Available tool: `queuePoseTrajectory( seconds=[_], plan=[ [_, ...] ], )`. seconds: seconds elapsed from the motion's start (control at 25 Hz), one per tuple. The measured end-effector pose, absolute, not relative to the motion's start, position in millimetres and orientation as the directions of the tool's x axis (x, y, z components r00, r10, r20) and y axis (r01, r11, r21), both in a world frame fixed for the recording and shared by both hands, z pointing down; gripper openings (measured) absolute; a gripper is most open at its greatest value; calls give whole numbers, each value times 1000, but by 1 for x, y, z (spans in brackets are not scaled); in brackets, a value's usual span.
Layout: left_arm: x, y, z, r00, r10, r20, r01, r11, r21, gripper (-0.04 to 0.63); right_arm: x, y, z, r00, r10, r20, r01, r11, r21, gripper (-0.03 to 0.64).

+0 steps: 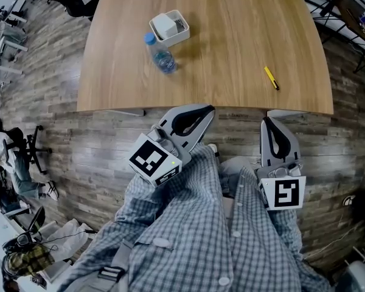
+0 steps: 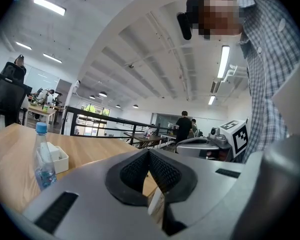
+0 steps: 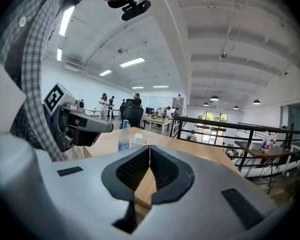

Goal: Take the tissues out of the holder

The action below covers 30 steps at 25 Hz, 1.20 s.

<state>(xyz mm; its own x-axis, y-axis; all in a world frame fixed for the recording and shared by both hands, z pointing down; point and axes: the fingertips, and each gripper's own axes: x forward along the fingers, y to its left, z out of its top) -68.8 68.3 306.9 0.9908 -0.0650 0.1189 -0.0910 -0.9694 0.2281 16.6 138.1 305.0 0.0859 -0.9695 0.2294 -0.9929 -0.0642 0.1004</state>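
2 grippers are hanging short of the table's (image 1: 231, 41) near edge, left gripper (image 1: 202, 109) and right gripper (image 1: 268, 121) each pressing ribbed pads together on nothing. The holder (image 1: 169, 28) is sitting far across the top, tissues (image 1: 164, 24) inside. I'm judging that a light holder risks lifting with them, and the bottle (image 1: 160, 55) just beside it risks toppling. The table is showing smooth, rounded wood; the holder is looking white and boxy; the bottle clear plastic, blue-capped; the tissues soft and white.
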Motion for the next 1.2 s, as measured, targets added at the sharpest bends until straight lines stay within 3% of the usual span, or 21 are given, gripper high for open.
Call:
queuePoseTrajectory(
  seconds=[0.6, 1.2],
  plan=[
    [-73, 54, 308, 990, -91, 106, -113, -969, 219, 8, 25, 135, 302, 110, -967, 228, -988, -82, 128, 14],
    [-57, 16, 307, 979, -175, 107, -194, -960, 202, 8, 46, 93, 307, 32, -973, 227, -993, -5, 120, 14]
  ],
)
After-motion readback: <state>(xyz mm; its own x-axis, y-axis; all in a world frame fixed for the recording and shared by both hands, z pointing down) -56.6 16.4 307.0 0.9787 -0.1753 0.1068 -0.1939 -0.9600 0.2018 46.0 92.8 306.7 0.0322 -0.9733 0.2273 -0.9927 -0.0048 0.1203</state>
